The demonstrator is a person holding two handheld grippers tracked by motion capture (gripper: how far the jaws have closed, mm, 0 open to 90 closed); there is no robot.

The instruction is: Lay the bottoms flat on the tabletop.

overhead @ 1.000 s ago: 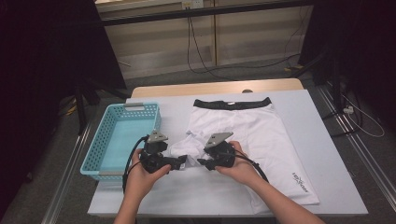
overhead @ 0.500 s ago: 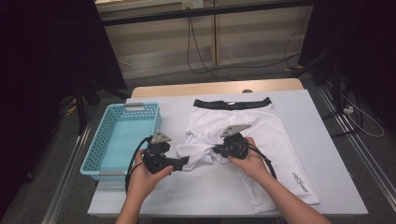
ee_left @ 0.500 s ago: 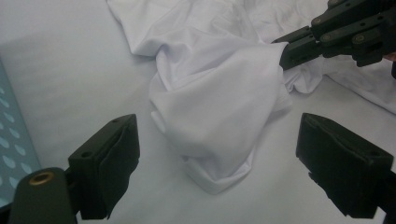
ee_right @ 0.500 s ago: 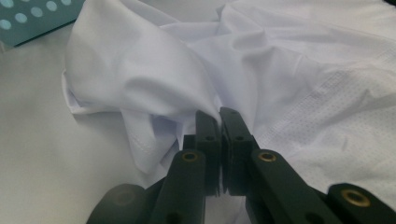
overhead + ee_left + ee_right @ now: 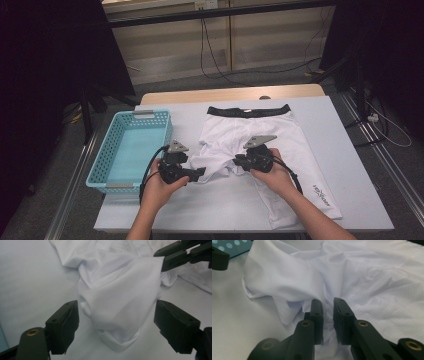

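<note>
Table (image 5: 350, 150): smooth, pale; near edge cut off.
Shorts (image 5: 280, 145): thin white knit, rumpled.
Left gripper (image 5: 116, 325): fingers apart, just closing slightly, around a fold.
Right gripper (image 5: 327, 315): fingers pinching shorts, having just eased open a little.

We have carried the right tool (image 5: 239, 161) leftward over the white shorts (image 5: 280, 150), bunching their left leg. Its jaws have just eased apart slightly around the cloth, while the left tool (image 5: 200, 174) has narrowed a little.

Table (image 5: 345, 165) with a pale grey-white top and a strip of bare wood along the far edge. On it, at the left, a light-blue plastic basket (image 5: 131, 150); beside that, white shorts (image 5: 260, 145) with a black waistband, spread flat, one leg bunched up.
</note>
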